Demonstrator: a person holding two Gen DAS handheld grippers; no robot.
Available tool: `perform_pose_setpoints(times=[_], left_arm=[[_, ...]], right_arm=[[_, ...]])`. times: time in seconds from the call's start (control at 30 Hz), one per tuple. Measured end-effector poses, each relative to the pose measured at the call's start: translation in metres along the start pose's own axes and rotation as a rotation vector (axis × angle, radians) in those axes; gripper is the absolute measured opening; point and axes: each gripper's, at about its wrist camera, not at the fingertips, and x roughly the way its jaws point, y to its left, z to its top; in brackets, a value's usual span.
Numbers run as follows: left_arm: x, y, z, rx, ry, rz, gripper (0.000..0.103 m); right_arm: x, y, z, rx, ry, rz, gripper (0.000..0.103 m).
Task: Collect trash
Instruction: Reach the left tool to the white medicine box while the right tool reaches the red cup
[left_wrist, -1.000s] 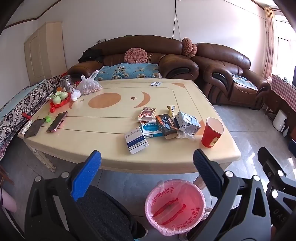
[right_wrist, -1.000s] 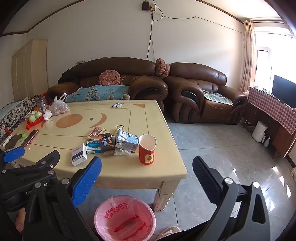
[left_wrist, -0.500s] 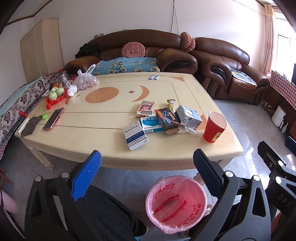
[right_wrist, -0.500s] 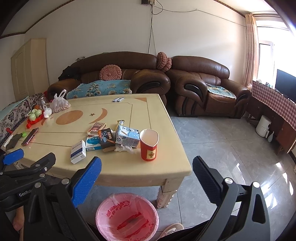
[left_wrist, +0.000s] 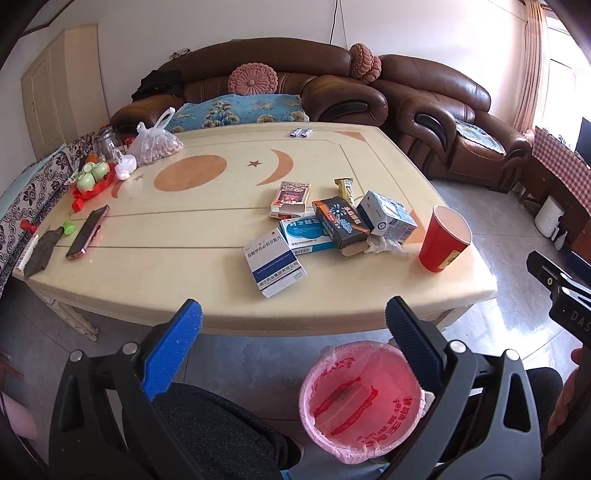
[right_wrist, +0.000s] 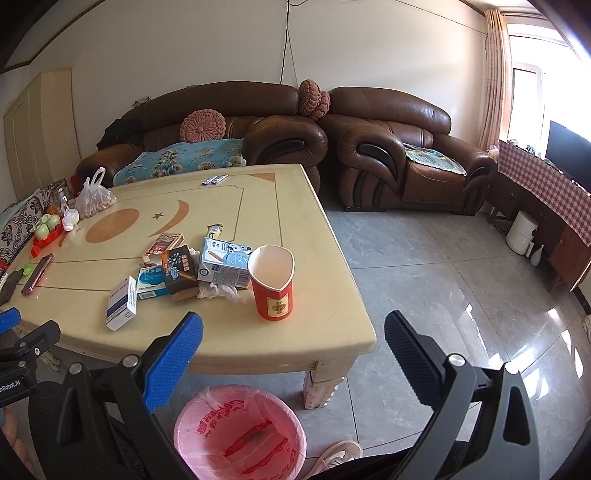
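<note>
A pile of trash lies on the cream table (left_wrist: 184, 266): a white-blue medicine box (left_wrist: 275, 262), a teal box (left_wrist: 306, 230), a dark box (left_wrist: 340, 221), a milk carton (left_wrist: 386, 214), crumpled plastic (left_wrist: 384, 245) and a red paper cup (left_wrist: 443, 240). A pink-lined trash bin (left_wrist: 360, 398) stands on the floor below the table's near edge. My left gripper (left_wrist: 293, 332) is open and empty, short of the table edge. My right gripper (right_wrist: 293, 347) is open and empty, near the cup (right_wrist: 273, 282) and above the bin (right_wrist: 240, 435).
A phone (left_wrist: 88, 232), a red tray with green cups (left_wrist: 90, 181), and plastic bags (left_wrist: 155, 142) sit at the table's left. Brown sofas (left_wrist: 332, 88) stand behind. Tiled floor (right_wrist: 443, 277) lies to the right, with a white appliance (right_wrist: 521, 232) by a cabinet.
Both grippers have moved forward toward the table; the trash pile and cup look larger and closer. Both stay open and empty.
</note>
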Motion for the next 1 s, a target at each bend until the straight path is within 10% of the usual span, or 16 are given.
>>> perform_pose_setpoints(times=[1.0], left_arm=[[0.147,0.018,0.048,-0.171,0.274,-0.007,0.097]], right_arm=[[0.152,-0.009,0.051,-0.041,0.16,-0.039,0.097]])
